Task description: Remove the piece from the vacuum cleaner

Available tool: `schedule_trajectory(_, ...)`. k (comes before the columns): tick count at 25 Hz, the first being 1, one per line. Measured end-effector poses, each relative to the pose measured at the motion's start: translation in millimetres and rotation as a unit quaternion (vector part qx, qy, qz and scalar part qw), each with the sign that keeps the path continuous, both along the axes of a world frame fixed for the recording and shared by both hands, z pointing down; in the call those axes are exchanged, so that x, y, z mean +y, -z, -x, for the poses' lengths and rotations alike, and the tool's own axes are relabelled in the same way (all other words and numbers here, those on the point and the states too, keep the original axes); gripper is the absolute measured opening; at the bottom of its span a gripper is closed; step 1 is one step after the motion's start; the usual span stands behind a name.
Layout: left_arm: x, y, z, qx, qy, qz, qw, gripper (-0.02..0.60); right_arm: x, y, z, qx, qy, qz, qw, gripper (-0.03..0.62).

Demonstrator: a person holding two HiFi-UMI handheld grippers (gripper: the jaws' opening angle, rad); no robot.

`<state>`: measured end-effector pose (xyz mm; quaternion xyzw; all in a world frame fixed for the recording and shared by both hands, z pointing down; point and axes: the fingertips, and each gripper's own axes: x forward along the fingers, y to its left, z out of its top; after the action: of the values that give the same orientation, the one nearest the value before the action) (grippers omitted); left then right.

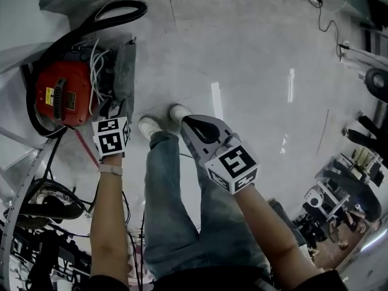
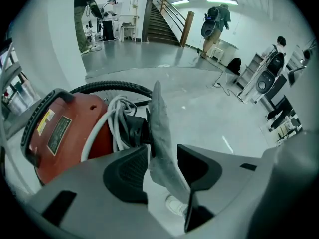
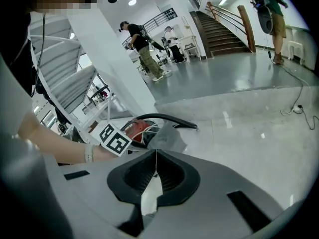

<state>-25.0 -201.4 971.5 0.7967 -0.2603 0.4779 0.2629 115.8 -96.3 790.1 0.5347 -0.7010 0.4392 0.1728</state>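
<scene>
A red vacuum cleaner (image 1: 60, 93) (image 2: 65, 133) (image 3: 137, 128) lies on the floor at the left, with a black hose (image 1: 115, 11) looped round it and a white cord (image 2: 117, 118) bundled on top. A grey cloth piece (image 1: 124, 71) (image 2: 159, 128) (image 3: 169, 138) sticks out from its black collar. My left gripper (image 1: 115, 109) (image 2: 163, 166) is shut on the lower edge of that cloth, which fills the gap between the pads. My right gripper (image 1: 194, 123) (image 3: 155, 156) hangs shut and empty over the floor to the right, apart from the vacuum.
The person's white shoes (image 1: 148, 126) stand between the grippers. A metal frame with cables (image 1: 18, 180) borders the left, and equipment (image 1: 351, 180) crowds the right edge. Bare grey floor (image 1: 254, 59) stretches ahead. People (image 2: 217, 21) stand far off by a staircase (image 2: 167, 19).
</scene>
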Motion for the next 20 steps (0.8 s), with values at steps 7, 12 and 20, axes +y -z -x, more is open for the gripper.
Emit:
schedule_trajectory(7,-8,-32,-3,-0.044,-0.002,-0.017,0.9989,0.177,14,-29,-14,-0.013,-0.015,0.018,1.0,0.031)
schedule_trajectory(12,-9,-29,-7,-0.055,0.001,-0.029,0.9981,0.09,18,-34,-20,-0.021,-0.019,0.022,0.999,0.031)
schedule_trajectory(20,-8,-34,-5,-0.054,0.019,-0.028,0.998,0.046,28,-39,-30,-0.02,-0.012,0.025,0.999,0.031)
